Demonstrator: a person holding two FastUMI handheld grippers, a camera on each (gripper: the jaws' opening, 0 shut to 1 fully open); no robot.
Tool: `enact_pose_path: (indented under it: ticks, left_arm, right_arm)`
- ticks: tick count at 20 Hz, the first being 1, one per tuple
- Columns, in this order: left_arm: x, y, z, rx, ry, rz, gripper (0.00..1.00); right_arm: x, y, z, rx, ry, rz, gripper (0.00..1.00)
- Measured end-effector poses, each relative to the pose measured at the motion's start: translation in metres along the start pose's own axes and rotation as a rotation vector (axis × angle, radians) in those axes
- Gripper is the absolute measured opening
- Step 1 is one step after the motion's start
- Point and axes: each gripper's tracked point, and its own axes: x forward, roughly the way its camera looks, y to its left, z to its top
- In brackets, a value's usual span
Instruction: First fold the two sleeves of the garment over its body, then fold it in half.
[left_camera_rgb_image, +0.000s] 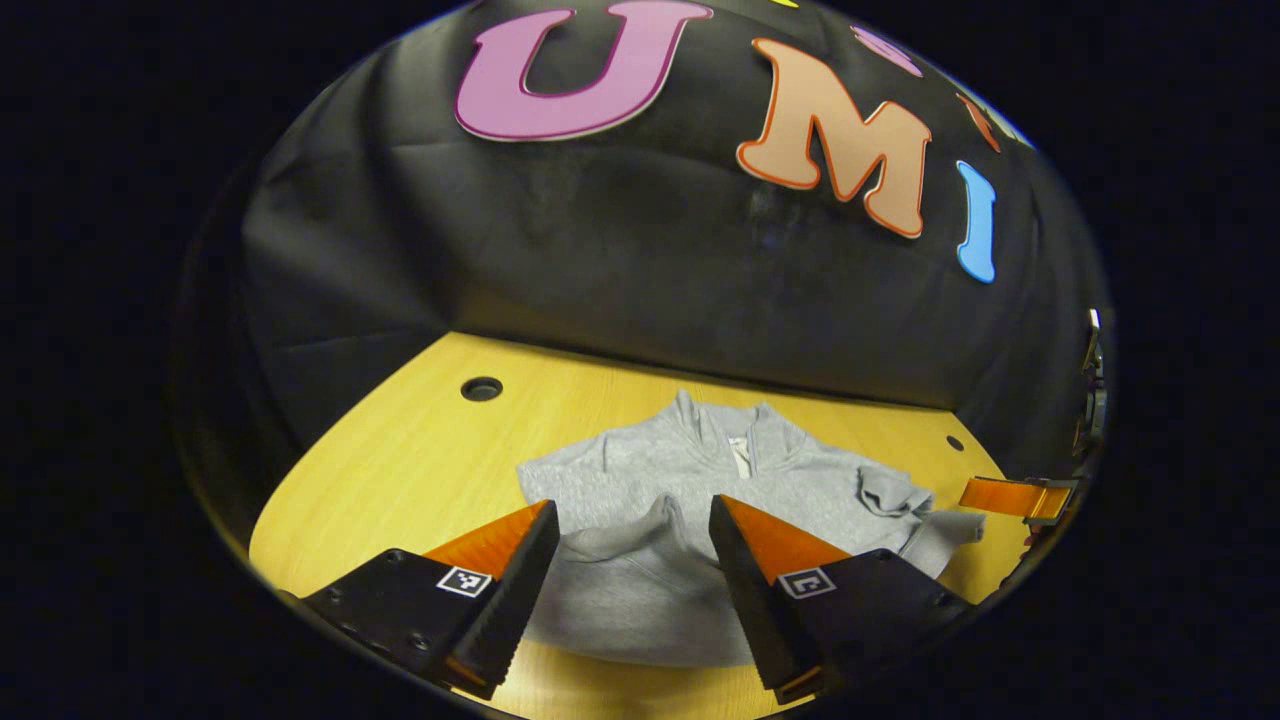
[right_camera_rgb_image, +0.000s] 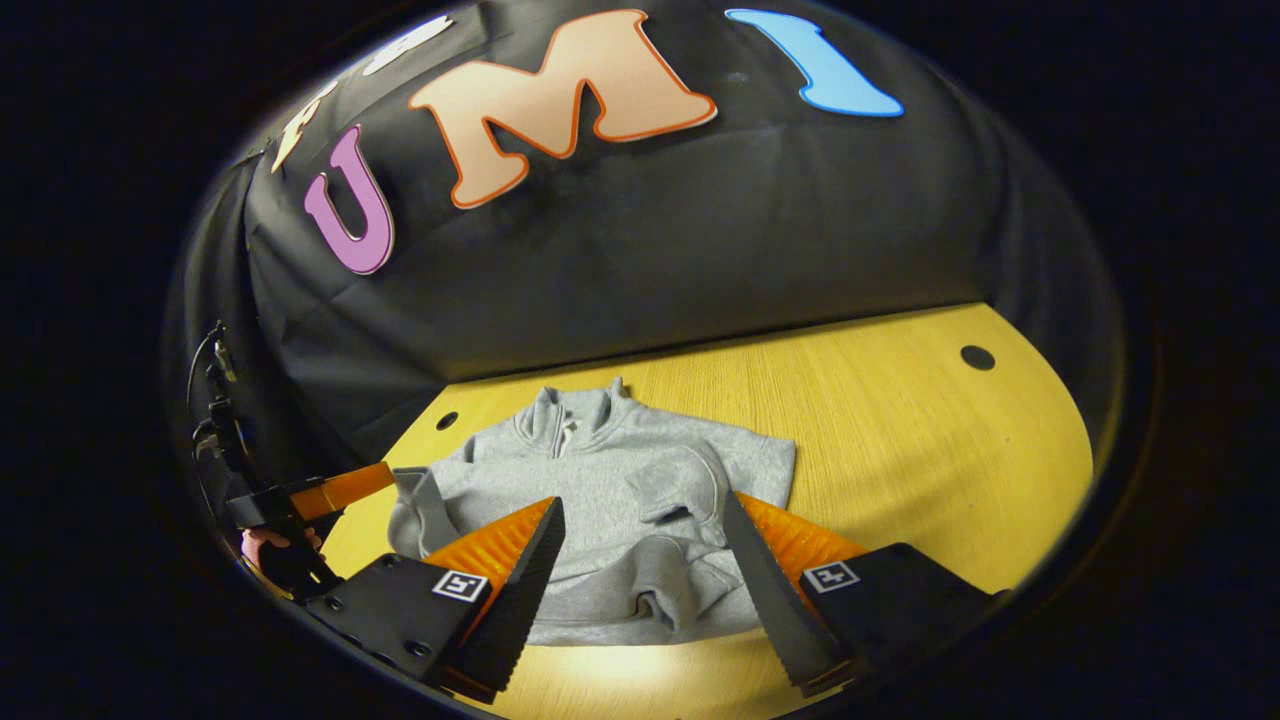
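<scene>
We have the grey zip-neck sweatshirt (right_camera_rgb_image: 610, 500) lying flat on the wooden table (right_camera_rgb_image: 900, 440), collar toward the booth wall, both sleeves already folded onto its body. Left tongs (left_camera_rgb_image: 630, 560) and right tongs (right_camera_rgb_image: 640, 560) hover released over the hem, likely placed to pinch it for the half-fold.

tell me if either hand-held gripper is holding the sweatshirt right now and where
Nothing is held. The left hand-held gripper and the right hand-held gripper both hang open above the grey zip-neck sweatshirt on the wooden table.
</scene>
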Motion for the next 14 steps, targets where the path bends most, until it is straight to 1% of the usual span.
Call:
enact_pose_path:
  ticks: [1,3,4,6,10,12,14]
  left_arm:
    - [-0.009,-0.001,0.009,0.003,-0.023,0.001,0.88]
    - [-0.032,-0.002,0.024,0.006,-0.063,0.0,0.87]
    - [-0.044,-0.005,0.026,0.003,-0.066,-0.006,0.87]
    - [-0.068,-0.011,0.03,-0.009,-0.08,-0.021,0.88]
    - [-0.114,-0.018,0.035,0.011,-0.112,-0.019,0.87]
    - [-0.135,-0.024,0.035,0.029,-0.126,-0.027,0.88]
    - [-0.151,-0.029,0.031,0.036,-0.128,-0.031,0.87]
  right_arm:
    - [-0.008,0.002,0.007,-0.005,-0.024,-0.002,0.94]
    - [-0.027,0.007,0.02,-0.038,-0.075,-0.006,0.94]
    - [-0.04,0.01,0.025,-0.063,-0.1,-0.008,0.98]
    - [-0.062,0.019,0.034,-0.118,-0.145,-0.007,0.98]
    - [-0.106,0.047,0.038,-0.204,-0.217,0.008,0.98]
    - [-0.126,0.062,0.035,-0.201,-0.24,0.029,0.98]
    - [-0.143,0.068,0.025,-0.172,-0.238,0.031,0.98]
